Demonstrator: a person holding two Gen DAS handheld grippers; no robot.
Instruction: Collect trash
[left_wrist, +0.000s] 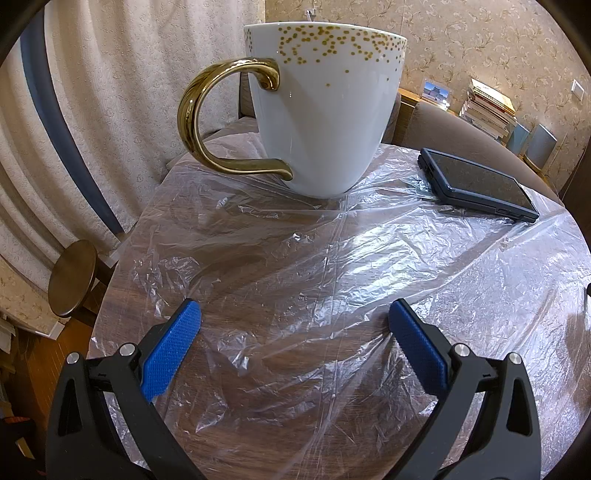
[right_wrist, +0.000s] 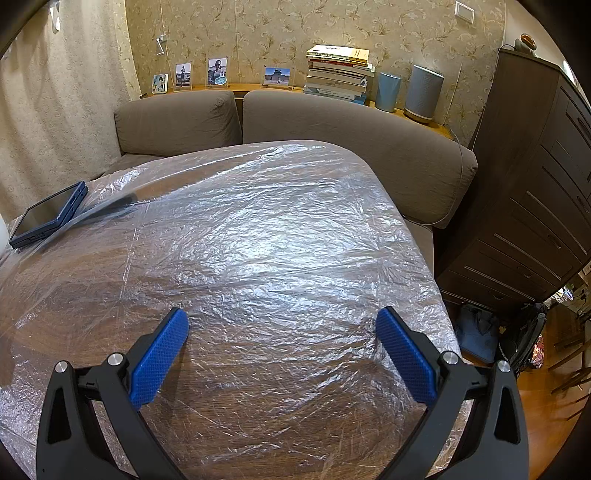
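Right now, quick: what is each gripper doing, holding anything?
Left gripper: open, holding nothing, above the plastic sheet in front of the mug.
Right gripper: open, holding nothing, above the same sheet.

The left gripper (left_wrist: 293, 317) is showing two black plastic arms, each one carrying a long blue pad (left_wrist: 170, 349) with a fine dimpled grip texture, and the pads are slanting outward toward their tips. Two round silver screw heads are glinting on each arm just behind its pad, beside a triangular cut-out in the black frame. The right gripper (right_wrist: 282, 325) is presenting the very same build: black arms, blue textured pads (right_wrist: 404, 356), paired silver screws and matching triangular cut-outs.
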